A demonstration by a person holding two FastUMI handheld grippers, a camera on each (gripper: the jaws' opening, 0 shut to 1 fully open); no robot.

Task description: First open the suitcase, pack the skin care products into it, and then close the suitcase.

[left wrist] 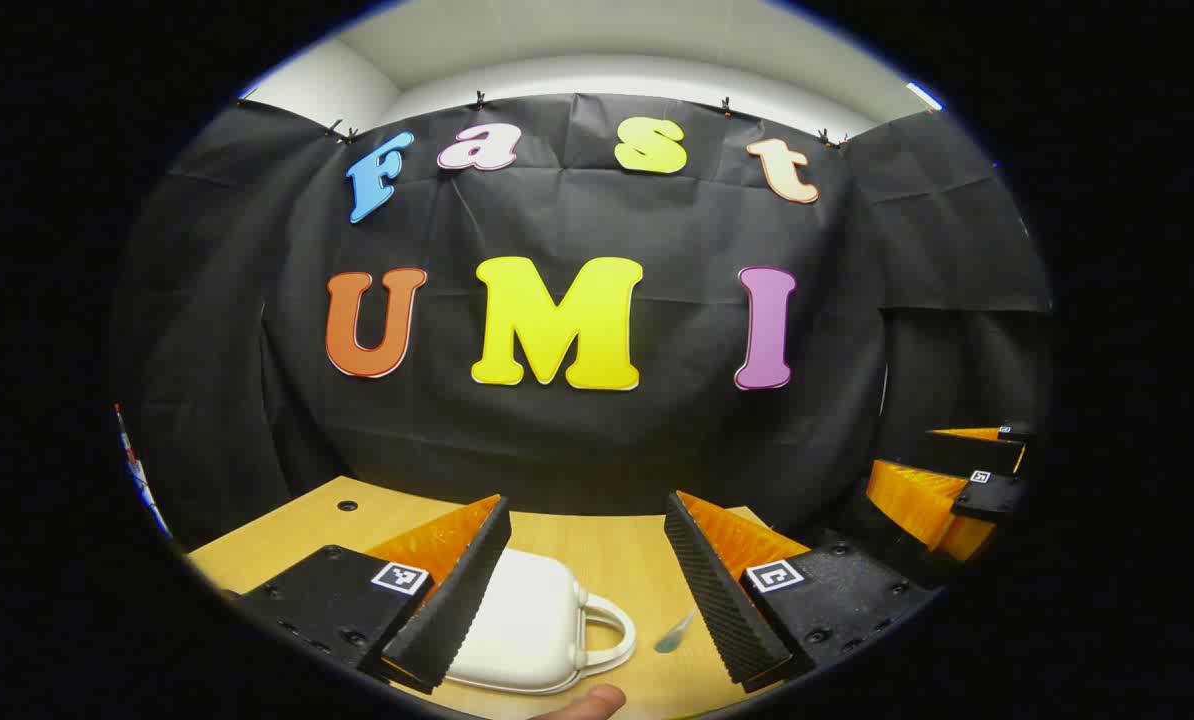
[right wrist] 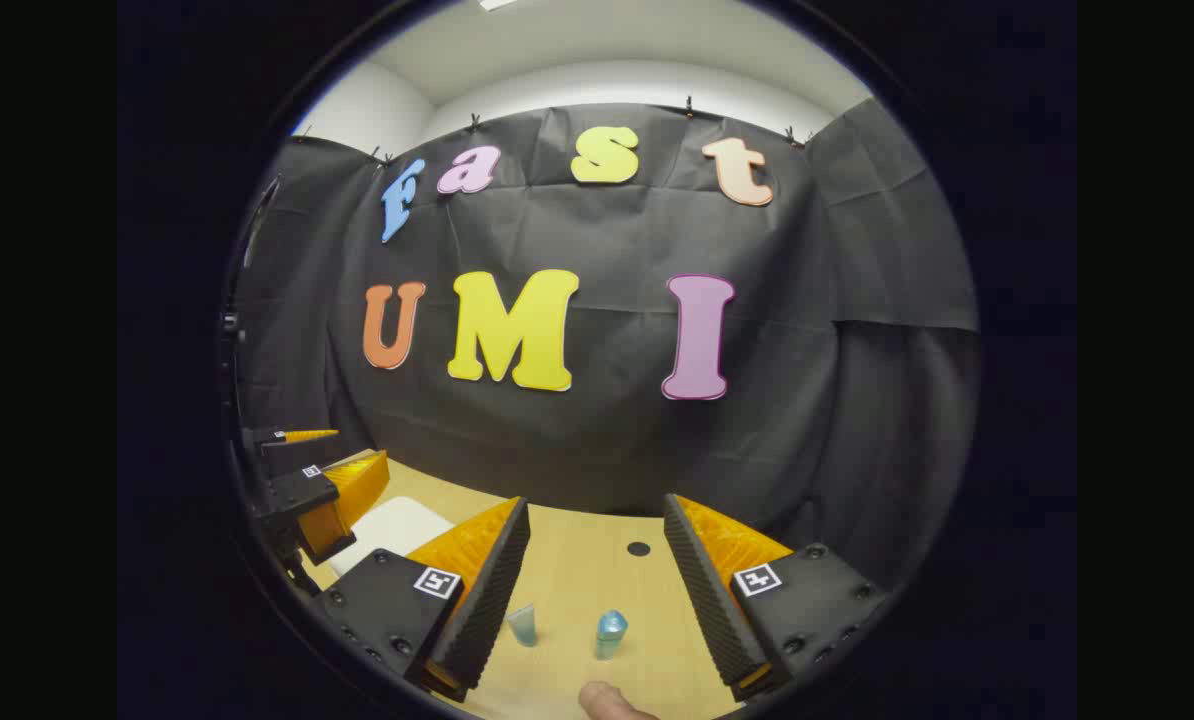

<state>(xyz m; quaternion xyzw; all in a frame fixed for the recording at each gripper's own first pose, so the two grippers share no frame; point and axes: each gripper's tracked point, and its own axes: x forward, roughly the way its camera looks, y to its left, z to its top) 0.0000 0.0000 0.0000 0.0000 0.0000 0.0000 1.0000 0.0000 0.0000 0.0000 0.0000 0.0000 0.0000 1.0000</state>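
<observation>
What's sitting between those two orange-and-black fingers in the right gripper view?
Two small bluish skin care bottles stand on the wooden table between the open right gripper fingers.

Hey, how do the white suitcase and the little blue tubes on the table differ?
The suitcase is white, broad, lying flat and closed, with a loop handle; the two tubes are small, translucent blue and stand upright. The suitcase is partly behind a finger; the tubes show between fingers. All rest on the wooden table.

You are holding the left gripper (left wrist: 587, 580) and the right gripper (right wrist: 597, 585) side by side, both level, facing forward, jaws spread wide and gripping nothing.
</observation>
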